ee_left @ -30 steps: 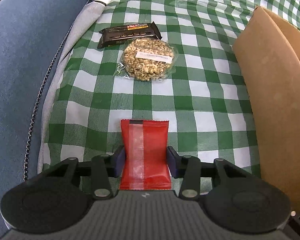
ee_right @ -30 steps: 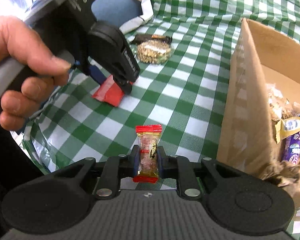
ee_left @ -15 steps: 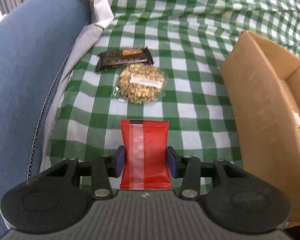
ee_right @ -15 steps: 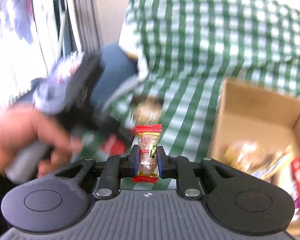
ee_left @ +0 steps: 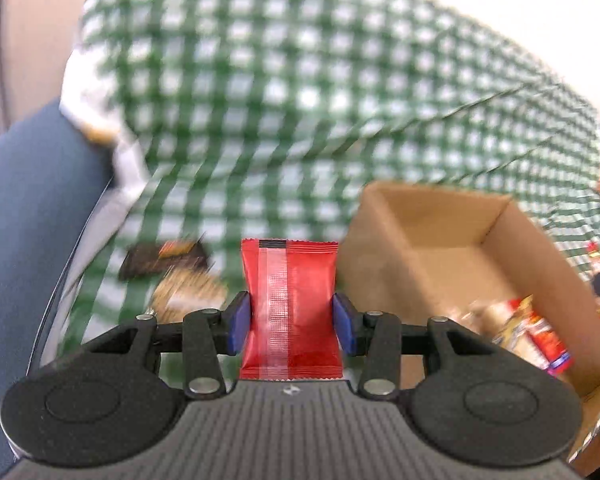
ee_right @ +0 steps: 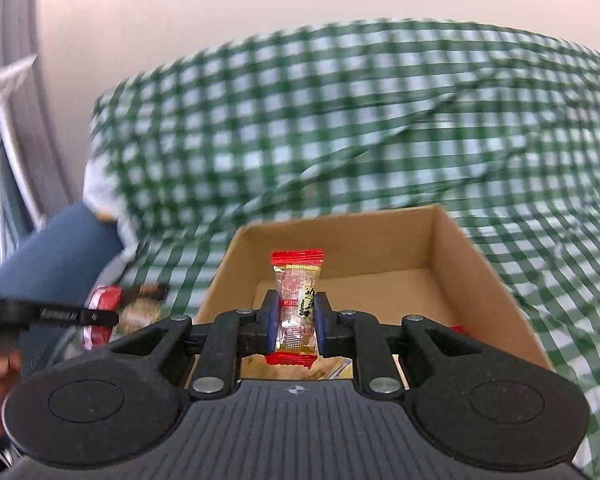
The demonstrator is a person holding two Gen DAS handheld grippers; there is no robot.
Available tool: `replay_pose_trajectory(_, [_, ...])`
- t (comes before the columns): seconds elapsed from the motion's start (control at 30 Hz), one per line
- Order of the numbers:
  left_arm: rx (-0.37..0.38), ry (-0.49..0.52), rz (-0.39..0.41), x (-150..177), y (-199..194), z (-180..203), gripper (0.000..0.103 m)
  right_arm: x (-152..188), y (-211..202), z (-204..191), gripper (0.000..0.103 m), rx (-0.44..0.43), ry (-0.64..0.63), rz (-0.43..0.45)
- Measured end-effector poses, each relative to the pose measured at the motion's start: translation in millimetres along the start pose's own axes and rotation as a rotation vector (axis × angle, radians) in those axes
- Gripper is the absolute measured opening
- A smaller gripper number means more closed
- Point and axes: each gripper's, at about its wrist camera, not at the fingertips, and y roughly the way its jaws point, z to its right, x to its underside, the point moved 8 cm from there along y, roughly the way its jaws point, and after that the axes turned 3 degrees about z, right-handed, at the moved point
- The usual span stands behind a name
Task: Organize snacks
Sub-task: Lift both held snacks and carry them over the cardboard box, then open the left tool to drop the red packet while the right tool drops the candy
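Observation:
My left gripper (ee_left: pixel 292 322) is shut on a red snack packet (ee_left: pixel 290 288) and holds it in the air, left of the open cardboard box (ee_left: pixel 384 240). Several wrapped snacks (ee_left: pixel 528 332) lie in the box. My right gripper (ee_right: pixel 296 322) is shut on a small clear candy with red ends (ee_right: pixel 297 308) and holds it over the box (ee_right: pixel 472 256). A dark bar (ee_left: pixel 162 258) and a round grain cake (ee_left: pixel 188 292) lie on the checked cloth, blurred. The left gripper with its red packet (ee_right: pixel 100 312) shows at the left of the right wrist view.
A green and white checked cloth (ee_left: pixel 284 112) covers the seat and its back. Blue upholstery (ee_left: pixel 32 208) lies at the left. A pale wall (ee_right: pixel 220 4) stands behind.
Both grippers have risen and swung toward the box with their snacks held. The right gripper now hangs over the box opening. The left has tilted up, so the box inside shows.

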Motion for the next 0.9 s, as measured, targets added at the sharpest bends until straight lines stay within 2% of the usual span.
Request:
replay_pose_trajectory(0.1, [0.046,0.054,0.102,-11.4,-10.7,29.4,0.049,0.6,3.0,16.6,0.019,0.038,0.015,-0.010])
replay_pose_trajectory(0.2, [0.113,0.091,0.154,-14.3,-19.7,61.5,0.049,3.5,1.2,26.1,0.019,0.069,0.011,-0.002])
replay_pose_trajectory(0.37, [0.208,0.147,0.179,-6.9,-26.1,110.5,0.049,5.2,-5.1,43.2,0.019,0.158,0.007,0.026])
replay_pose_trajectory(0.57, [0.286,0.263,0.223,9.1,-35.4,161.6,0.049,6.5,-18.2,61.0,0.019,0.215,0.010,0.050])
replay_pose_trajectory(0.9, [0.334,0.304,0.230,22.2,-31.8,188.0,0.049,0.3,-16.3,62.1,0.019,0.256,-0.009,0.082])
